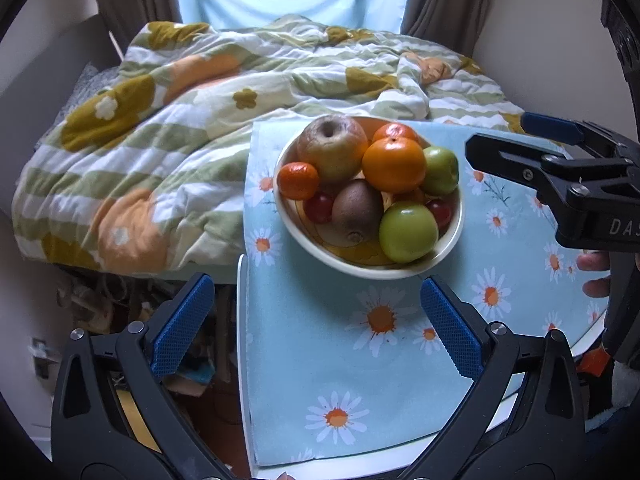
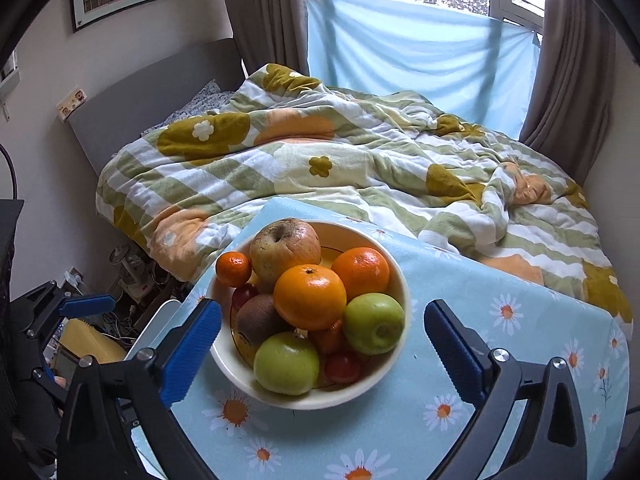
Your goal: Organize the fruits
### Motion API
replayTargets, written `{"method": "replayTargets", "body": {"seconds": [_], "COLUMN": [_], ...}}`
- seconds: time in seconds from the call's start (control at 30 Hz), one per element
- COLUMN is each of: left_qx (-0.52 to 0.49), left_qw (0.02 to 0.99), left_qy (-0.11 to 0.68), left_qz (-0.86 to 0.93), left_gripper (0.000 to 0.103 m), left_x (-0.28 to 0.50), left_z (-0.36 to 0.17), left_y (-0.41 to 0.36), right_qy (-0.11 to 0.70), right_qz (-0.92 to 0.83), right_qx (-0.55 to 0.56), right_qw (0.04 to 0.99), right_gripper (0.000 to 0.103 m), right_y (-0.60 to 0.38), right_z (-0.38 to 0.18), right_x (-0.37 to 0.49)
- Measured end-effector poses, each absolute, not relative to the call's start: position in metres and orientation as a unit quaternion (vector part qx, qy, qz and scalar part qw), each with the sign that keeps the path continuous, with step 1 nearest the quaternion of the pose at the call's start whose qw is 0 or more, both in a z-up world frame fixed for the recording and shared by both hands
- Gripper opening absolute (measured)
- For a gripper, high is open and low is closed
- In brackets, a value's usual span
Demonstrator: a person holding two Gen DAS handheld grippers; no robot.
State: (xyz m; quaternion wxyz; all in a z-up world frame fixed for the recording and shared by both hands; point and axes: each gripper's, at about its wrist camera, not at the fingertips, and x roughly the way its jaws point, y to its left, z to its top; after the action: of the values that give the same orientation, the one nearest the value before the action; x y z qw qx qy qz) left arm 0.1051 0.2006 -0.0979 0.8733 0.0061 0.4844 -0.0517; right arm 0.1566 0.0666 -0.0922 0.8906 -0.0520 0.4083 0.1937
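**Mia:** What are the two tools doing?

**Ben:** The left black gripper with blue pads (image 1: 316, 320) is spread wide and holds nothing. The right black gripper with blue pads (image 2: 320, 354) is spread wide too, and it is empty. Both hang near the close edge of the round cream bowl (image 2: 394, 276).

**Mia:** Where is the fruit?

**Ben:** All of it sits in that bowl, on the light blue cloth with daisies (image 2: 500, 360). A big wrinkled brownish apple (image 2: 286, 248) is at the far side. A small orange mandarin (image 2: 233, 269) rests at the left rim. Two larger round oranges (image 2: 310, 296) are in the middle. A fuzzy brown kiwi (image 2: 258, 320) lies to the left, and two green apples (image 2: 286, 362) are near and right. Small red fruits (image 2: 343, 366) peek out underneath.

**Mia:** Is the job done?

**Ben:** Hard to say. The fruit is heaped together, which fits a finished tidy-up. It also fits a pile waiting to be sorted out. No fruit lies on the cloth.
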Motion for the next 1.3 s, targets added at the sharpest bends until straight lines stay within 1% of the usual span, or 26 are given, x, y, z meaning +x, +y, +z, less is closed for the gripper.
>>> {"method": "replayTargets", "body": {"seconds": [0.2,0.33,0.53,0.77,0.97,1.3], "left_qx": [0.003,-0.018,-0.012,-0.006,0.016,0.012], "left_qw": [0.888,0.896,0.909,0.914,0.918,0.922], "left_qy": [0.457,0.441,0.415,0.404,0.396,0.387], "left_qz": [-0.051,-0.058,-0.05,-0.041,-0.025,-0.023], "left_gripper": [0.103,0.103,0.103,0.103,0.103,0.103], "left_x": [0.096,0.086,0.066,0.048,0.039,0.036], "left_z": [-0.06,-0.035,-0.009,-0.001,0.001,0.005], "left_y": [0.176,0.157,0.123,0.099,0.085,0.083], "right_qy": [0.392,0.382,0.385,0.402,0.411,0.408], "right_qz": [0.158,0.128,0.074,0.025,0.007,0.004], "right_qx": [-0.043,-0.031,-0.012,-0.002,0.005,0.015], "right_qw": [0.905,0.915,0.92,0.915,0.912,0.913], "right_gripper": [0.101,0.101,0.101,0.101,0.101,0.101], "right_y": [0.021,-0.012,-0.061,-0.097,-0.108,-0.115], "right_z": [-0.054,-0.033,-0.018,-0.023,-0.029,-0.029], "right_x": [0.126,0.108,0.081,0.053,0.041,0.034]}}
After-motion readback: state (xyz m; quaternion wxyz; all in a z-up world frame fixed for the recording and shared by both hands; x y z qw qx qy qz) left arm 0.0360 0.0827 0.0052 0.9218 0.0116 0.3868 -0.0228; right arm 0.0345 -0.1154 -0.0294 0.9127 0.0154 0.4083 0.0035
